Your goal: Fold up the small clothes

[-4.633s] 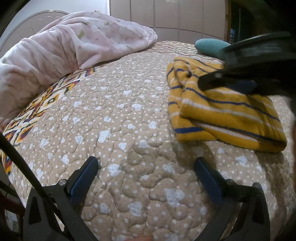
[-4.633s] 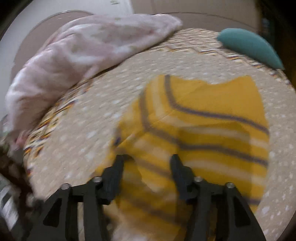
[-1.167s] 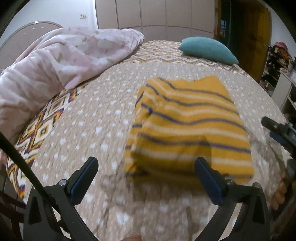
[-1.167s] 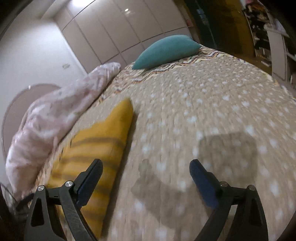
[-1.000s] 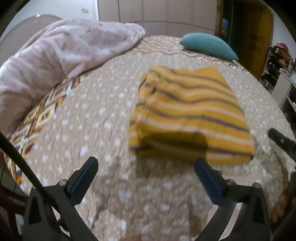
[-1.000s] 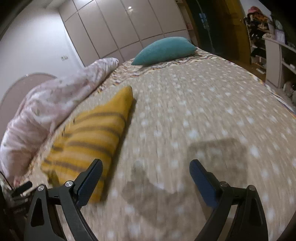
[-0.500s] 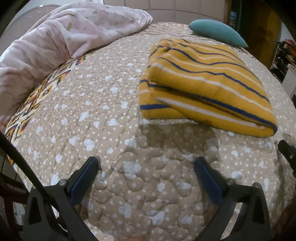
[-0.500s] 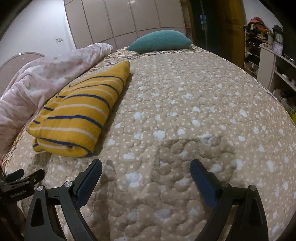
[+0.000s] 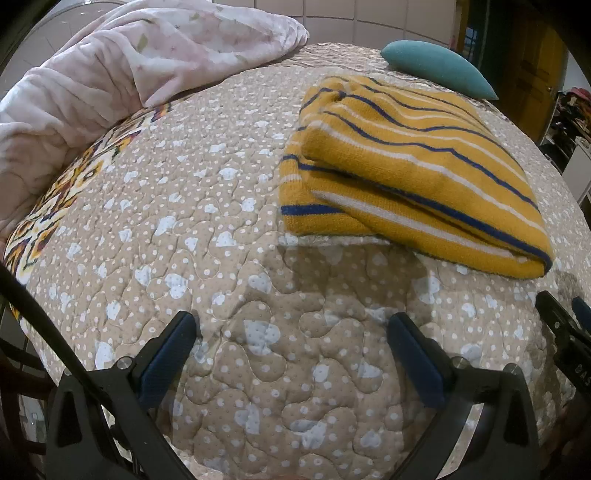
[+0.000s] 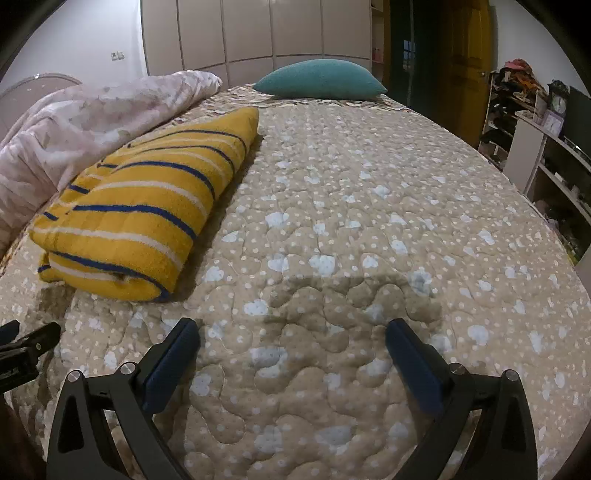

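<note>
A yellow sweater with blue and white stripes lies folded into a thick rectangle on the quilted beige bedspread. My left gripper hovers low over bare quilt in front of the sweater's near edge, wide apart and holding nothing. In the right wrist view the same sweater lies at the left. My right gripper is to its right over bare quilt; its jaws are still opening, with nothing between them. Its fingertips show at the right edge of the left wrist view.
A crumpled pink blanket is heaped along the left of the bed. A teal pillow rests at the far end. Shelves with clutter stand to the right of the bed, and wardrobe doors line the back wall.
Both grippers sank toward the quilt and pulled back from the sweater. The right gripper rolled level and shifted right, so the sweater slid to its left. The sweater lies still.
</note>
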